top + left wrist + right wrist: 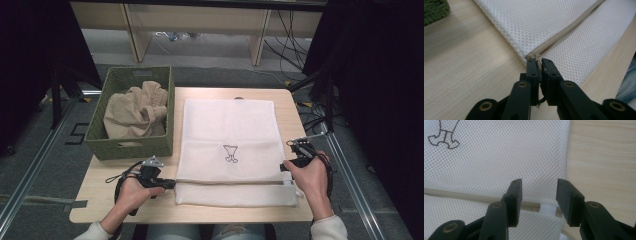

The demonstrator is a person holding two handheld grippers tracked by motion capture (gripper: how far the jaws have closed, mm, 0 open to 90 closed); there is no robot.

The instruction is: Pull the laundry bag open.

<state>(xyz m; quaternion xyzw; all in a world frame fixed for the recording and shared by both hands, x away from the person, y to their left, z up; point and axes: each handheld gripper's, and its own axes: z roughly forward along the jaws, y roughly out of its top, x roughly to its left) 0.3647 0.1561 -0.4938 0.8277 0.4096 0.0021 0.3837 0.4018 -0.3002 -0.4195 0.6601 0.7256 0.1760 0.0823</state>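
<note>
A white mesh laundry bag [227,140] with a small black drawing lies flat on the wooden table [100,200]. A beige zipper [225,182] runs across it near the front edge. My left gripper [172,183] is at the zipper's left end. In the left gripper view, the gripper [540,61] has its jaws pinched on that end of the bag [549,22]. My right gripper [284,168] hovers at the zipper's right end. Its jaws [539,185] stand wide apart over the mesh [499,157], with the white zipper pull [547,208] below the gap, not pressed.
A green woven basket [127,147] stands at the table's back left, touching the bag's left side, and holds a crumpled beige cloth [135,112]. Bare wood [604,152] shows right of the bag. Black curtains and cables surround the table.
</note>
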